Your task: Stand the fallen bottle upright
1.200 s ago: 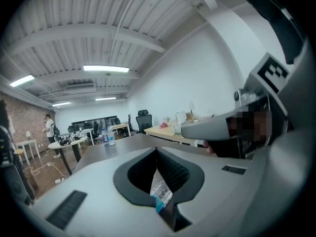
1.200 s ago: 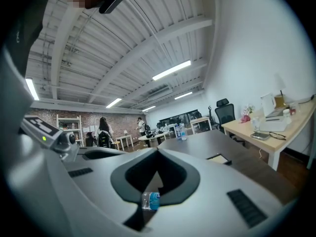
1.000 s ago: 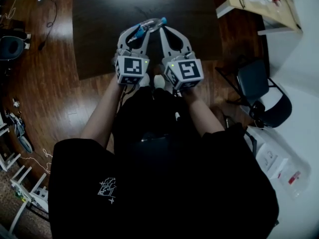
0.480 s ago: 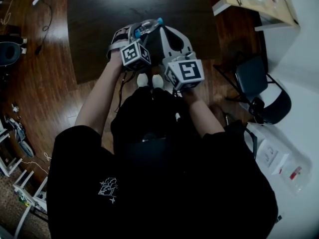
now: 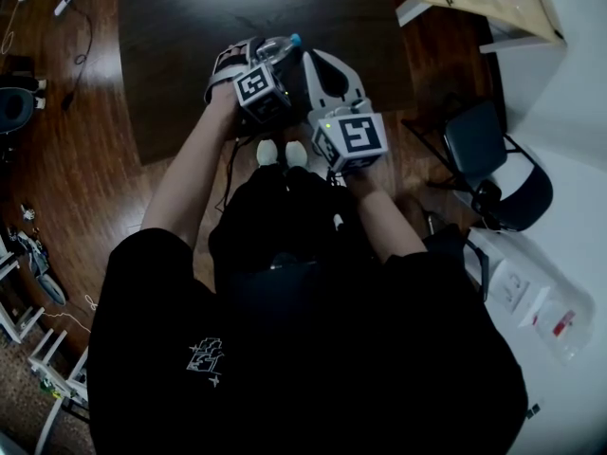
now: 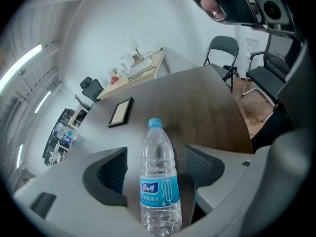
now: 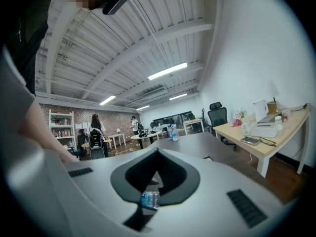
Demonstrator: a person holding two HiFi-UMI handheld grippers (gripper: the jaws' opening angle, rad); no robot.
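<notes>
Table (image 5: pixel 190 27), one upright bottle (image 6: pixel 159 181) loose between just-opening jaws of left gripper (image 6: pixel 157 165), right gripper (image 7: pixel 157 147) jaws pressed together

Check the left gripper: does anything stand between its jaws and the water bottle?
Nothing visible does. The bottle stands upright on the table between the jaws of the left gripper, which have just been opening. Bare table shows in a gap on each side, so neither pad touches it.

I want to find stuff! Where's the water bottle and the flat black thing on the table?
water bottle (image 6: pixel 158 172), left gripper view, clear body above the label.
flat black frame (image 6: pixel 121 112), left gripper view, its dark middle.
</notes>
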